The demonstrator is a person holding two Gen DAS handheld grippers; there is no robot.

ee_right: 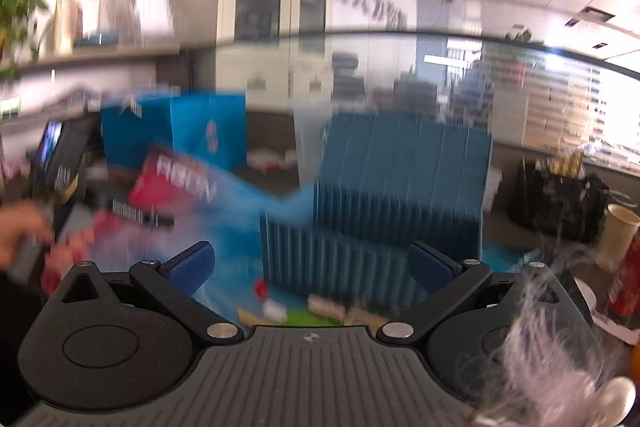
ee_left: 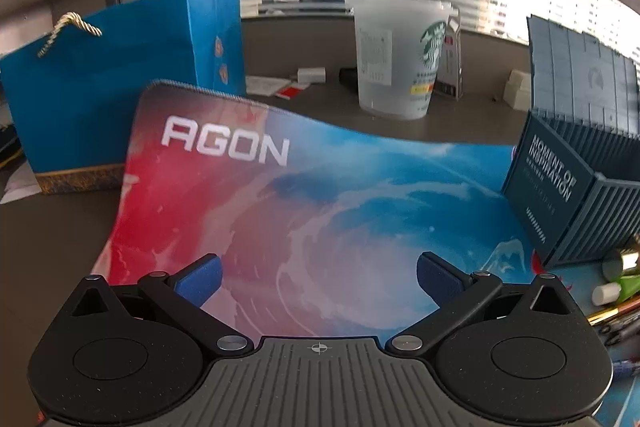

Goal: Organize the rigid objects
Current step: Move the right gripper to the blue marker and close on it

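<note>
My left gripper (ee_left: 319, 277) is open and empty, low over a red and blue AGON mouse mat (ee_left: 280, 211). A dark blue container-shaped box (ee_left: 576, 179) with its lid up stands at the mat's right. Several pens and small tubes (ee_left: 616, 303) lie on the mat in front of the box. My right gripper (ee_right: 311, 269) is open and empty, facing the same blue box (ee_right: 400, 195). The right wrist view is blurred. Small items (ee_right: 320, 307) lie just below the right gripper's fingers, in front of the box.
A blue paper gift bag (ee_left: 120, 95) stands at the mat's far left. A frosted Starbucks cup (ee_left: 396, 55) stands behind the mat, with small cards and boxes (ee_left: 292, 83) near it. A black mesh basket (ee_right: 560, 199), a paper cup (ee_right: 618, 239) and a red can (ee_right: 630, 279) are at the right.
</note>
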